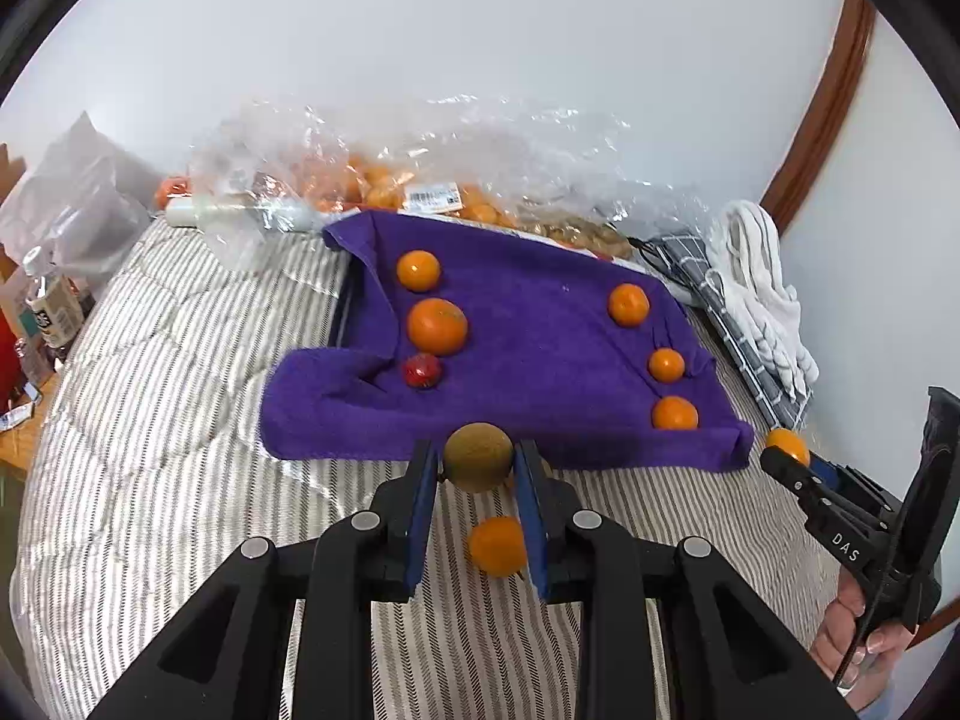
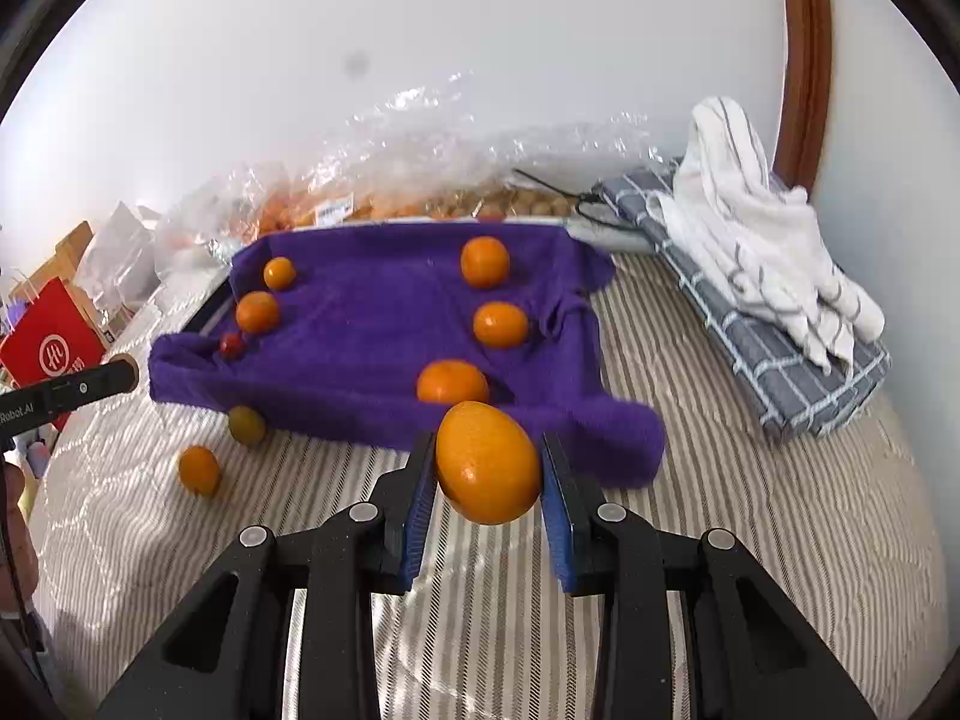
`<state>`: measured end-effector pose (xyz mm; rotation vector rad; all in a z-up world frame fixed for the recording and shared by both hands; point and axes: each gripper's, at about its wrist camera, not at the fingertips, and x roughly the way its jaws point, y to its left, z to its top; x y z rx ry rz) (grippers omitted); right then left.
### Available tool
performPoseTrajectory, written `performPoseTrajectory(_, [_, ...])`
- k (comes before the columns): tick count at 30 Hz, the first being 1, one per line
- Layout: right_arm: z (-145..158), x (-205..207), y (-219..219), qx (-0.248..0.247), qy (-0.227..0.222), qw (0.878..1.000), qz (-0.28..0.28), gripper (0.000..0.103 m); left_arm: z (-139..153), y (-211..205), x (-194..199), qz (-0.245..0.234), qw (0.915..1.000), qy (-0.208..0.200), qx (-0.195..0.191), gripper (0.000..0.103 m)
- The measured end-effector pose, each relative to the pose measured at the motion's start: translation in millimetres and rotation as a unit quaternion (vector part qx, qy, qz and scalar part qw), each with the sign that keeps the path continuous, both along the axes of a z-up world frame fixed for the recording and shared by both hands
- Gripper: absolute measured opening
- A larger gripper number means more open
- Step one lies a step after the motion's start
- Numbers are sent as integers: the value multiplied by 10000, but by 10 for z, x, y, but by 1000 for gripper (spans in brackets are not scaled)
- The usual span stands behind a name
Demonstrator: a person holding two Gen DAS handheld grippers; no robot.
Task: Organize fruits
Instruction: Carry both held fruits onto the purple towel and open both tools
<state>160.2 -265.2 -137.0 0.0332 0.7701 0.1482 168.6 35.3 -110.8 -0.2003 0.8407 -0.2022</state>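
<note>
Two grippers each hold a fruit above a striped quilt [image 1: 150,420]. Far left on the purple towel [image 1: 540,360], three pieces sit in a column along a raised fold — a small orange [image 1: 418,270], a larger orange [image 1: 437,326] and a small red fruit [image 1: 422,370]. Lower down, the left gripper [image 1: 477,459] is clamped on a brownish-green round fruit [image 1: 478,456], its blue pads pressing both sides; under it a loose orange [image 1: 498,545] lies on the quilt. Along the towel's right side run three more oranges [image 1: 628,304], well apart from the left column. Further right, the right gripper [image 2: 487,462] grips a large orange [image 2: 487,461] between its pads — just in front of the towel's near edge. A grey checked cloth [image 2: 780,360] with a white towel [image 2: 756,222] on top lies at the far right.
</note>
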Motion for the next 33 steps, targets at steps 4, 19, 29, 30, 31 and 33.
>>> performPoseTrajectory(4, [147, 46, 7, 13, -59, 10000, 11, 33, 113, 63, 19, 75, 10000, -45, 27, 25])
performPoseTrajectory(19, [644, 532, -120, 154, -317, 9993, -121, 33, 523, 237, 366, 304, 9993, -203, -33, 25])
performPoseTrajectory(29, [513, 1146, -128, 193, -155, 9996, -122, 33, 515, 108, 870, 401, 9986, -215, 287, 25])
performPoseTrajectory(30, [475, 1201, -126, 202, -119, 9997, -112, 33, 502, 116, 926, 422, 9985, -196, 293, 25])
performPoseTrajectory(31, [421, 1269, -125, 212, -65, 9997, -104, 33, 482, 129, 990, 441, 9985, -167, 295, 25])
performPoseTrajectory(33, [289, 1415, -116, 230, 85, 9997, -96, 33, 437, 160, 1101, 479, 9983, -111, 308, 25])
